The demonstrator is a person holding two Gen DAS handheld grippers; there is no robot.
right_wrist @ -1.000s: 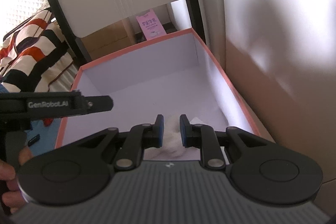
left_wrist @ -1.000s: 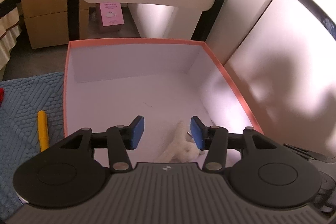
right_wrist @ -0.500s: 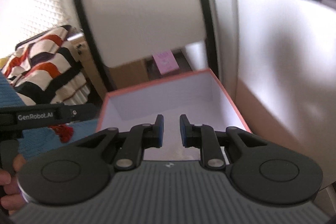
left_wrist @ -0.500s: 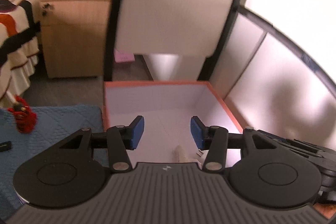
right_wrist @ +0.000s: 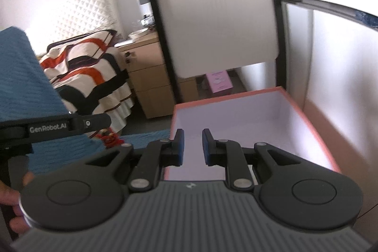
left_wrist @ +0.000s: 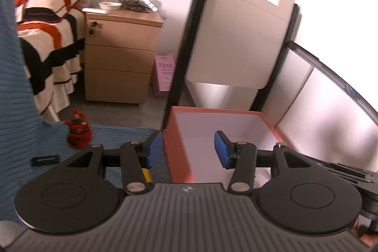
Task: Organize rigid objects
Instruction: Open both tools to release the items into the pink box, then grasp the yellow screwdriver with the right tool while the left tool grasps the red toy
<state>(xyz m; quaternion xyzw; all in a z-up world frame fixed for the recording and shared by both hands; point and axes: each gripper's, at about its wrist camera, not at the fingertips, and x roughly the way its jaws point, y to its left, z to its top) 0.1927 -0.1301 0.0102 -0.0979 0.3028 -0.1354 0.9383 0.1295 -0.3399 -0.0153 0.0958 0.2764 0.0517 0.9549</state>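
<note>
An open box with an orange rim and white inside stands on a blue mat; it also shows in the right wrist view. My left gripper is open and empty, raised over the box's left wall. My right gripper is open a narrow gap and empty, above the box's near left corner. A red knitted toy sits on the mat left of the box, also in the right wrist view. A yellow object peeks out under the left finger. A small black object lies on the mat.
A white chair back with black frame stands behind the box. A wooden drawer cabinet and a striped bed cover are at the left. A pink carton sits on the floor. A white partition runs along the right.
Both grippers have risen and pulled back from inside the box, and the left one swung left. The white soft thing on the box floor is out of view.
</note>
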